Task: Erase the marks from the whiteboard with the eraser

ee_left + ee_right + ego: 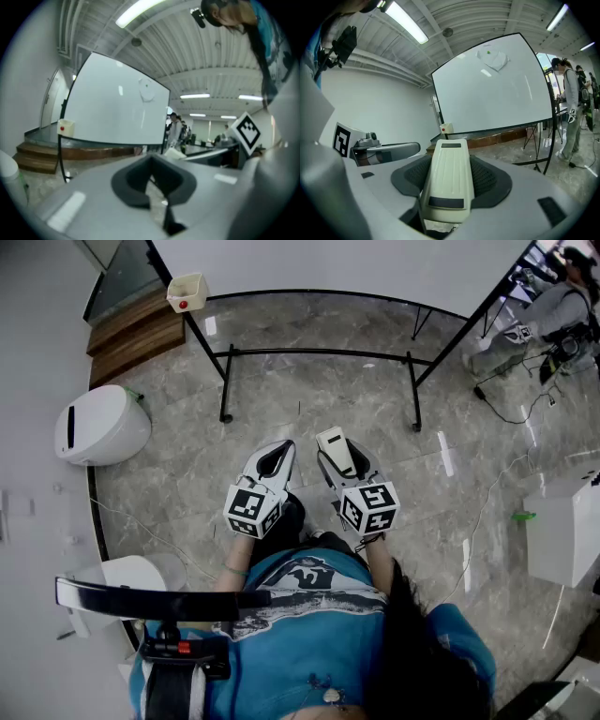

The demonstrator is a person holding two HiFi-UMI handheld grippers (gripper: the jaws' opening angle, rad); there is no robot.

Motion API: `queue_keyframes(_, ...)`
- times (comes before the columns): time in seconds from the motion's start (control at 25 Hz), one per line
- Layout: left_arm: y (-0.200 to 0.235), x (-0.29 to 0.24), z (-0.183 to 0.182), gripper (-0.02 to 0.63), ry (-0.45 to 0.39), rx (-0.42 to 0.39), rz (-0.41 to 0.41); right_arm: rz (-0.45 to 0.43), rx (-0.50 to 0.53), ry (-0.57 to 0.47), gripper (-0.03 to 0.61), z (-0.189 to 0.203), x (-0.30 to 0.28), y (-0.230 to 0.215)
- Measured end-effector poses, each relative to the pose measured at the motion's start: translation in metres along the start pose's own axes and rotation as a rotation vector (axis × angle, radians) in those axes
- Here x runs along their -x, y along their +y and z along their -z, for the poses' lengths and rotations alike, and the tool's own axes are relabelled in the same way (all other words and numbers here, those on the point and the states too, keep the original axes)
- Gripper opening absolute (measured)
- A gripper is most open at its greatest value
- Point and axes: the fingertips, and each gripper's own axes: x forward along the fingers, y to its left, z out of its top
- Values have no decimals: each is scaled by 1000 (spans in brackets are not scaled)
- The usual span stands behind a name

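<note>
The right gripper (pixel 449 171) is being used to clamp the eraser (pixel 445 185), which is sticking forward between its jaws. The left gripper (pixel 152 180) is being carried beside it, jaws together on nothing. The whiteboard (pixel 492 93) is standing well apart ahead, a faint mark (pixel 492 58) near its top showing unwiped. The pickup is judged done, with the approach and all wiping left.

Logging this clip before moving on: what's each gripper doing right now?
Left gripper: shut, holding nothing.
Right gripper: shut on the whiteboard eraser.
</note>
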Motion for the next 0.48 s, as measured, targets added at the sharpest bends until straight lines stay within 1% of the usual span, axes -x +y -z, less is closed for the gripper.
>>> queue_keyframes(0.12,12,-3,-1,3,6,8,-7,-11,-4,11,262,-2,-12,2)
queue_keyframes(0.32,53,-27,-12,3,11,8,-7,-13,53,35,263,-19,-57,-1)
queue_keyframes(0.4,62,-27,-7,3,-2,-4,1,-15,71,29,262,-15,-69,2)
queue_keyframes(0.48,70,-14,8,3,-30,-17,11,-13,96,14,262,2,-77,15)
